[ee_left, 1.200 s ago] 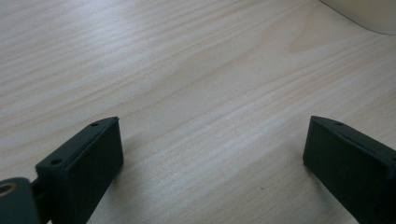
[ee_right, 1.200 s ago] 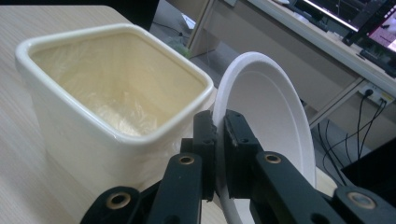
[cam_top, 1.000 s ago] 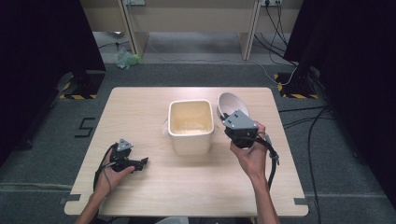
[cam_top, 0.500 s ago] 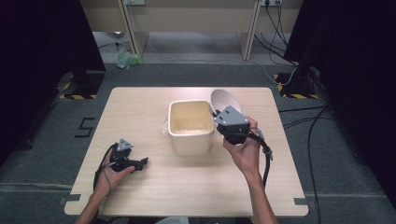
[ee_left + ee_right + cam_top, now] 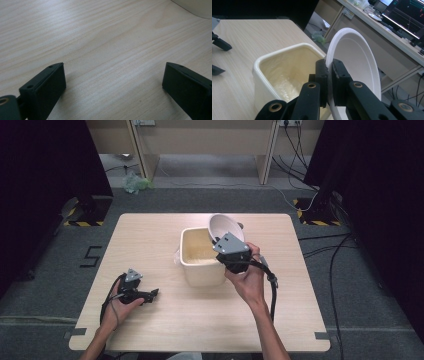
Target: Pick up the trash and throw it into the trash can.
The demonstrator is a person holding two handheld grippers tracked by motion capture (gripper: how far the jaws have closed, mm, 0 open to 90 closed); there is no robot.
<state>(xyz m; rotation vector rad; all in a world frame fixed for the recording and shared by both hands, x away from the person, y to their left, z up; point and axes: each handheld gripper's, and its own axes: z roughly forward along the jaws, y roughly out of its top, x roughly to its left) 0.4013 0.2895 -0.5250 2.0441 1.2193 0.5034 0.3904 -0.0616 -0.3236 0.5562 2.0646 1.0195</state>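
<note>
A white bowl (image 5: 224,227) hangs tilted on edge over the far right corner of a cream square tub (image 5: 200,259) at the table's middle. My right gripper (image 5: 226,241) is shut on the bowl's rim (image 5: 329,65), both pads (image 5: 321,72) pressing it, with the tub's empty, stained inside (image 5: 287,72) below and to the left. My left gripper (image 5: 150,293) rests low over the table near the front left, open. Between its fingers (image 5: 47,87) lies bare wood, and a corner of the tub (image 5: 195,7) shows far off.
The wooden table (image 5: 150,235) stands on grey carpet with dark curtains on both sides. Cables (image 5: 325,250) run over the floor to the right. A wooden bench (image 5: 200,140) stands behind the table. Desks with monitors (image 5: 407,15) lie beyond the bowl.
My right gripper has carried the bowl leftward from beside the tub's right side to over its far right corner. The left gripper has stayed where it was.
</note>
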